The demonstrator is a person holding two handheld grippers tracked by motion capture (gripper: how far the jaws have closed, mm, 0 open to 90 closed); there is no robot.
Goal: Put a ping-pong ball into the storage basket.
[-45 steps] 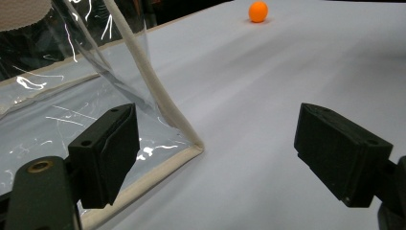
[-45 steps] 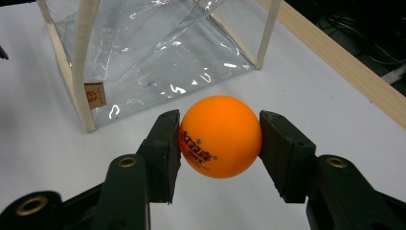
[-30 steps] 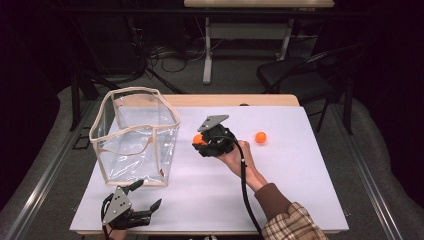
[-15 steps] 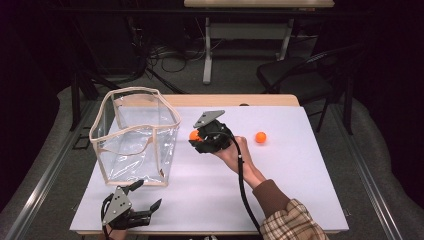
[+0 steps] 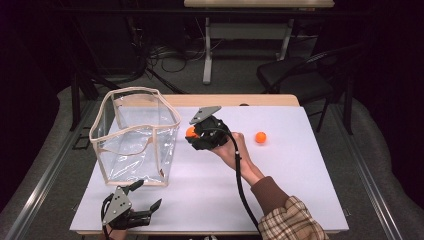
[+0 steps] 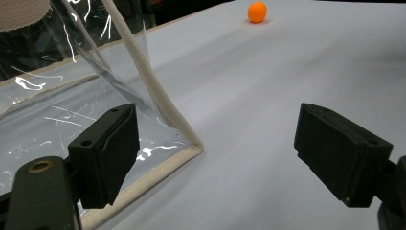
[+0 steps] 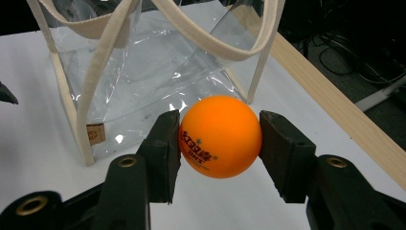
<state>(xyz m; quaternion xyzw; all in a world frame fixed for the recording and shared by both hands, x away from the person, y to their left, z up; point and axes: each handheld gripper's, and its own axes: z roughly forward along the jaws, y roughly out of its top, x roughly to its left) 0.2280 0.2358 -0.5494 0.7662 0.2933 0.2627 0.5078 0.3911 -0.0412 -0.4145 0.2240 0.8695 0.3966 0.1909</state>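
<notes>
Now the right tool (image 5: 192, 134) sits at the centre of the high view with an orange ball (image 7: 220, 136) clamped between its two black jaws, pads pressed against either side of the ball, printed lettering facing the camera. In the right gripper view the clear bag (image 7: 158, 62) with its cream trim fills the upper half of the frame, just beyond the ball, its open mouth and looped handles up top. In the high view the ball (image 5: 190, 132) hangs just beside the bag's right wall (image 5: 167, 145), below the level of its rim as seen from there.

The step in hand looks like the carry: ball picked, bag not yet reached. The next move calls for a lift up over the cream rim, then across to the middle of the opening, and only then a release, since the soft wall could fold if the tool bumps it.

Down in the lower left of the high view the left tool (image 5: 142, 210) rests at the bench (image 5: 300, 170) edge, jaws spread wide and holding nothing, near the bag's front corner (image 6: 194, 146). A second orange ball (image 5: 260, 137) waits right of centre, well apart from the bag.
</notes>
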